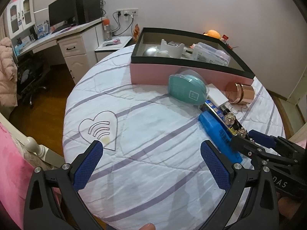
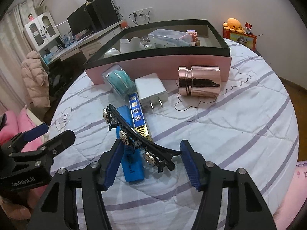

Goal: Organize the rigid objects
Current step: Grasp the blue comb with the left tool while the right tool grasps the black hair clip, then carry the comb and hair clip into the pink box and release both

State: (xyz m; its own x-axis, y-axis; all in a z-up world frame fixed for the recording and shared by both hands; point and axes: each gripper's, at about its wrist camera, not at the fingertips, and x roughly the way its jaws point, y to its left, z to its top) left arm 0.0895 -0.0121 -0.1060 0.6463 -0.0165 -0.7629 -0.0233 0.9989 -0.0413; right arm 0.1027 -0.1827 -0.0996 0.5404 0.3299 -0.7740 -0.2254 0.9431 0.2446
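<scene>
On the bed, in front of a pink box with a black rim (image 2: 157, 72) (image 1: 172, 76), lie a teal case (image 2: 120, 83) (image 1: 186, 90), a white charger (image 2: 150, 91) (image 1: 217, 96), a rose-gold jar (image 2: 199, 80) (image 1: 240, 93), a blue-and-gold flat box (image 2: 138, 117), a blue bar (image 2: 132, 164) (image 1: 218, 136) and a black hair clip with flowers (image 2: 138, 136) (image 1: 232, 121). My right gripper (image 2: 151, 164) is open, its fingers either side of the clip's near end. My left gripper (image 1: 151, 164) is open and empty over bare bedding, left of the blue bar.
The box holds a white holder (image 2: 130, 45), a clear plastic case (image 2: 167, 37) and other small items. A desk with a monitor (image 1: 61, 13) stands at the far left. A red box with an orange plush (image 2: 237, 26) sits at the back right. The bed edge drops to wooden floor.
</scene>
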